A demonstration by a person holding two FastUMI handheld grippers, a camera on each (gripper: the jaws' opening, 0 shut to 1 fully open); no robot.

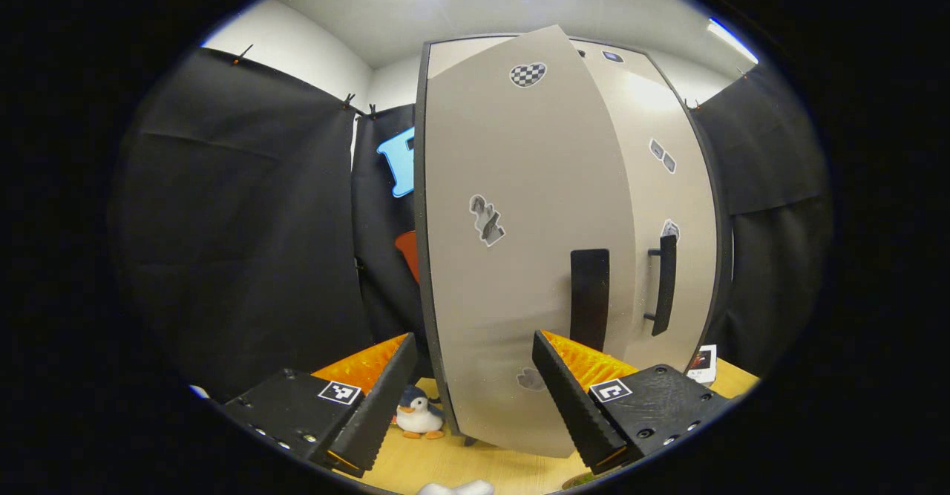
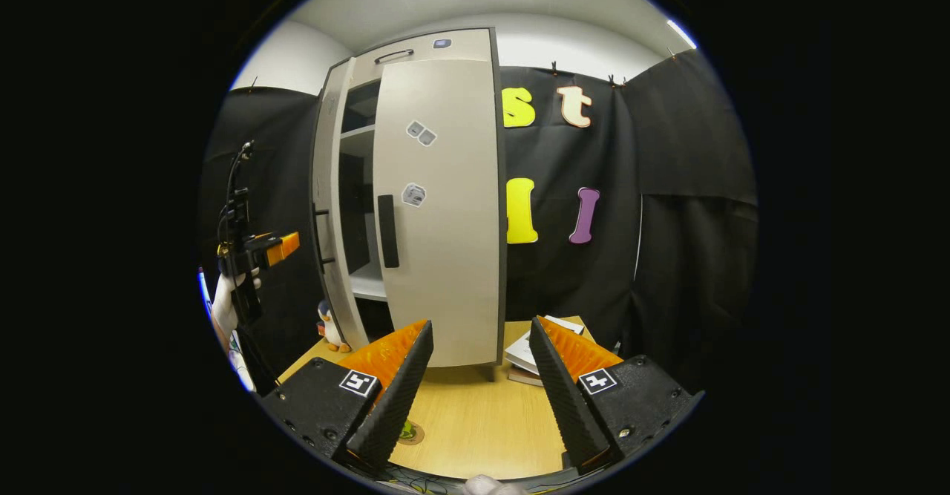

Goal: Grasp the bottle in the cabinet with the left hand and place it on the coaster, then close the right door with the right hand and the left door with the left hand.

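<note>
The beige cabinet (image 2: pixel 438 46) stands on the wooden table (image 2: pixel 475 421). In the left gripper view its left door (image 1: pixel 512 257), with a black handle (image 1: pixel 590 298), swings out at an angle close in front of my left gripper (image 1: pixel 473 336), which is open and apart from it. The right door (image 1: pixel 672 183) lies flat against the cabinet. In the right gripper view the left door (image 2: pixel 330 205) stands ajar, with shelves showing in the gap. My right gripper (image 2: pixel 481 323) is open over the table. A round coaster (image 2: pixel 410 431) with something green on it peeks from behind my finger.
A hand holds the left gripper (image 2: pixel 256 251) at the left of the cabinet. A toy penguin (image 1: pixel 419 415) stands by the left door's foot. A stack of books (image 2: pixel 531 350) lies to the right of the cabinet. Black cloth walls surround the table.
</note>
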